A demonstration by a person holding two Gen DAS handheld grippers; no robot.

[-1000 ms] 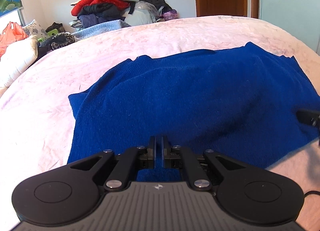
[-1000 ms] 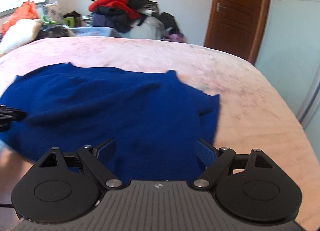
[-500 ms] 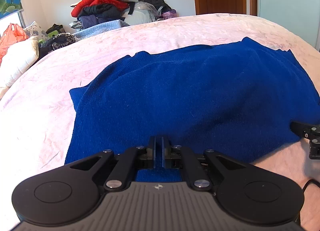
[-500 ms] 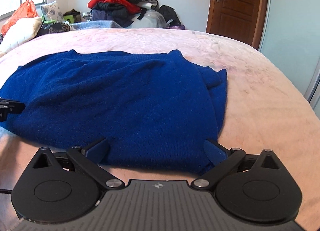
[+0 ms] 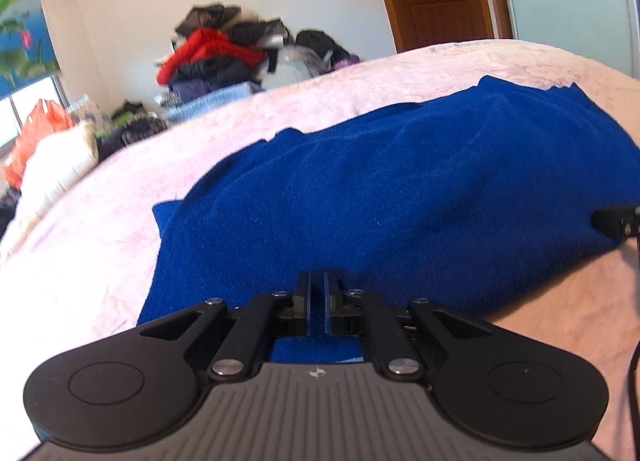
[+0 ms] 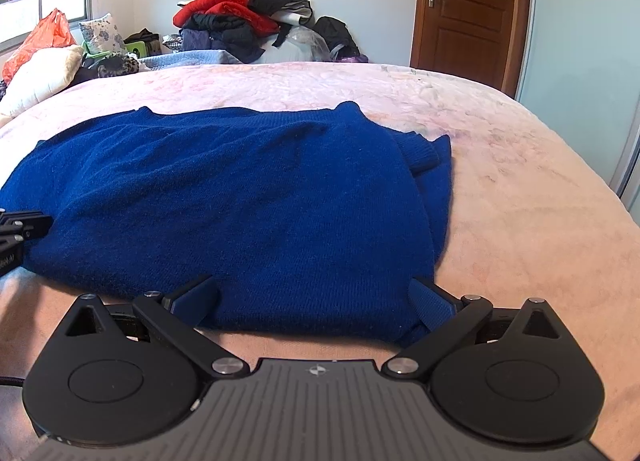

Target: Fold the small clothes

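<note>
I see one big bed (image 6: 500, 189) with a pink cover. One blue sweater (image 6: 240, 197) lies folded flat on the middle of the bed. It is the only piece of clothing on the bed. Past the far edge of the bed there is one tall pile of clothes (image 6: 248, 21) with red and black things in it. To the right of that pile stands one brown door (image 6: 468, 5). To the left of the pile sit one white pillow (image 6: 36, 77) and one orange bag (image 6: 44, 37).

I have two tools. My left tool (image 5: 317, 303) is at the near edge of the sweater, on its left part. Its two fingers are pressed together and pinch a bit of the blue sweater between them. My right tool (image 6: 314, 301) is at the near edge of the sweater too, on its right part. Its two fingers are spread as wide as they go, and they do not squeeze the sweater.
</note>
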